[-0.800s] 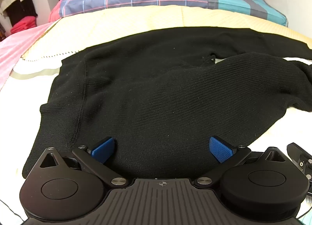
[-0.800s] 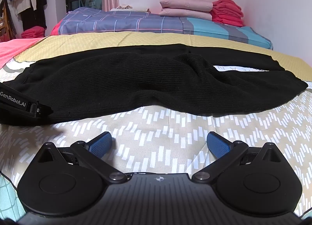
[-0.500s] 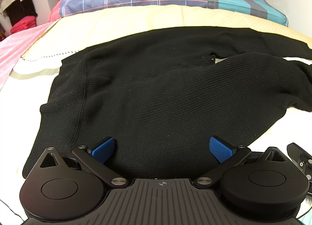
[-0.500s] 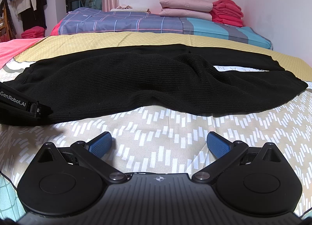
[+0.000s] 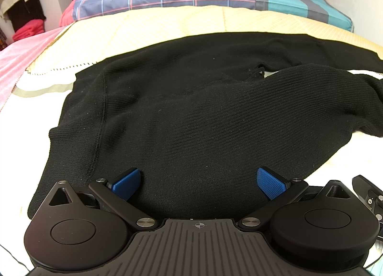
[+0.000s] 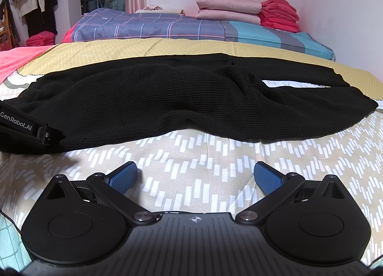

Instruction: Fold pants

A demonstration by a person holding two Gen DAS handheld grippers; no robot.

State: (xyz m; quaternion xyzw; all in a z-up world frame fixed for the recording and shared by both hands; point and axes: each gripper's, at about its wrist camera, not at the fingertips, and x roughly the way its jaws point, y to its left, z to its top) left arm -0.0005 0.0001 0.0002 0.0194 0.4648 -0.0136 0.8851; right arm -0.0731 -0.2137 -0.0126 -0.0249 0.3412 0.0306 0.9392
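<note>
The left gripper (image 5: pixel 198 179) is hovering with fingers spread wide, the black pants (image 5: pixel 191 118) lying just under and ahead of its blue pads (image 5: pixel 125 181) — likely poised for a hem. The right gripper (image 6: pixel 195 176) is gaping empty over the patterned bedspread (image 6: pixel 203 156), pants lying beyond — unfolded. Farther off, folded blankets (image 6: pixel 227 10) are sitting stacked.

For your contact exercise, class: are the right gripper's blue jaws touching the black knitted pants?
Apart. The right wrist view shows the right gripper open over patterned bedsheet, short of the black knitted pants.
</note>
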